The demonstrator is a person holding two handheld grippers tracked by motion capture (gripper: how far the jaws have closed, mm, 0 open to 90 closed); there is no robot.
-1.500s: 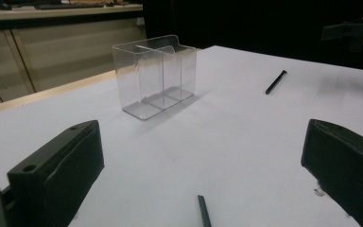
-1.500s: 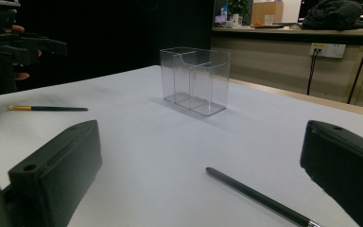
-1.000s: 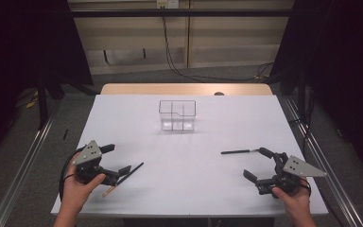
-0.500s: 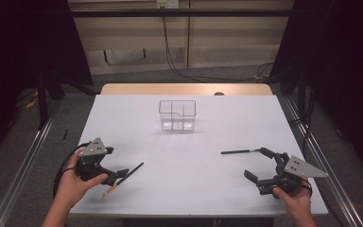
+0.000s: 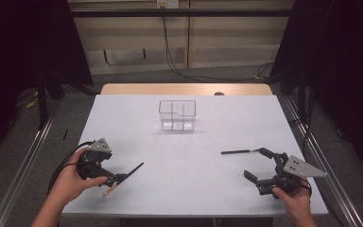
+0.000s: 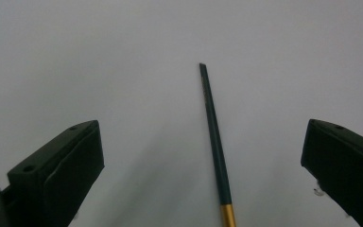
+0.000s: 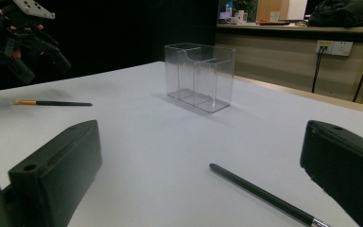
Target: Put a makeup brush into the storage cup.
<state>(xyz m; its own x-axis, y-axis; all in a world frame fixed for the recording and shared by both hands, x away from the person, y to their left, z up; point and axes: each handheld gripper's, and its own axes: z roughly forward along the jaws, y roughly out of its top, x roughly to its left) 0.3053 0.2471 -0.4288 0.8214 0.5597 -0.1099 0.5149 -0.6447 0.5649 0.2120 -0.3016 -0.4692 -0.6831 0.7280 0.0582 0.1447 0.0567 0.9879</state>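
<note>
A thin brush (image 5: 125, 177) with a dark handle and a gold end lies near the table's front left. My left gripper (image 5: 112, 177) hovers over it, open. In the left gripper view the brush (image 6: 215, 142) runs up between the wide-apart jaws of the left gripper (image 6: 203, 126), touching neither. A second dark brush (image 5: 236, 152) lies at the front right. My right gripper (image 5: 260, 164) is open just behind it, and its own view shows that brush (image 7: 260, 191) low between the jaws. A clear two-compartment box (image 5: 177, 115) stands at mid-table.
The white table top (image 5: 194, 142) ends in a wooden strip (image 5: 184, 89) at the far side. Metal rails (image 5: 321, 161) run along both sides. In the right gripper view the clear box (image 7: 201, 75) stands ahead, with the left gripper (image 7: 23, 33) and the gold-ended brush (image 7: 52, 102) at far left.
My left hand has shifted slightly over the gold-ended brush. Both brushes and the right gripper stay where they were.
</note>
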